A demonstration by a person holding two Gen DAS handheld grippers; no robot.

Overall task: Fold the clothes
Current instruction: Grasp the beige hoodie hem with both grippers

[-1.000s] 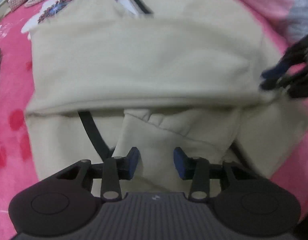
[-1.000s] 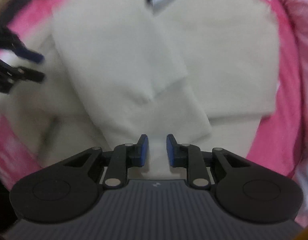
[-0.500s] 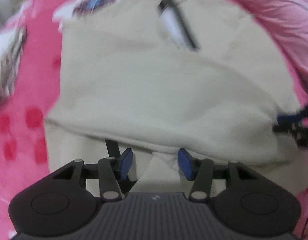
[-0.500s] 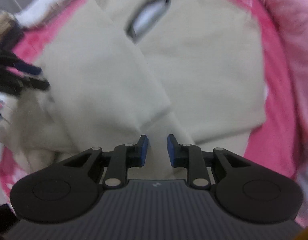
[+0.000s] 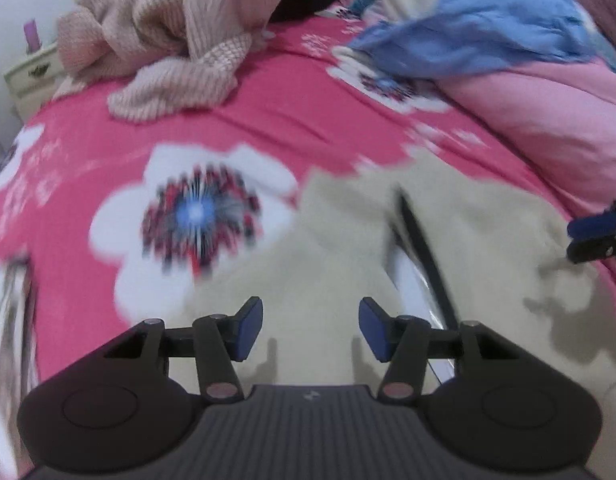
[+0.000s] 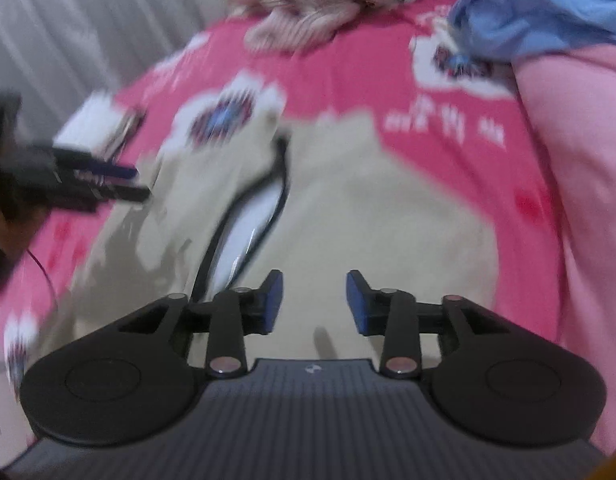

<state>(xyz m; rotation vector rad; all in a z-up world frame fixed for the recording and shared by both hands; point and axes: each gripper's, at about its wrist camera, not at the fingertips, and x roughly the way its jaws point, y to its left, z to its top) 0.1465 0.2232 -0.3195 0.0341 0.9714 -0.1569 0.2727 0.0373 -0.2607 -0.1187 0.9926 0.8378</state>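
A cream sweatshirt (image 5: 348, 248) lies flat on the pink bed, its black-trimmed neckline (image 5: 420, 248) pointing away from me. My left gripper (image 5: 311, 330) hovers over the cloth near the collar, jaws apart with nothing between them. My right gripper (image 6: 314, 302) hangs over the same sweatshirt (image 6: 368, 208) just right of the neckline (image 6: 248, 216); its jaws are opening and hold nothing. Each gripper shows at the edge of the other's view: the right gripper (image 5: 596, 236) at the far right, the left gripper (image 6: 104, 184) at the far left. Both views are blurred.
The sweatshirt rests on a pink flowered bedsheet (image 5: 228, 120). Beyond it lie a heap of pale pink knitwear (image 5: 168, 40), a crumpled blue garment (image 5: 468, 28) and a pink blanket (image 5: 548, 108). A small bedside cabinet (image 5: 32, 76) stands at the far left, a curtain (image 6: 68, 20) behind.
Both grippers have swept from the folded lower part of the sweatshirt up towards its collar, so the far end of the bed now shows. Both pairs of jaws stand wider apart.
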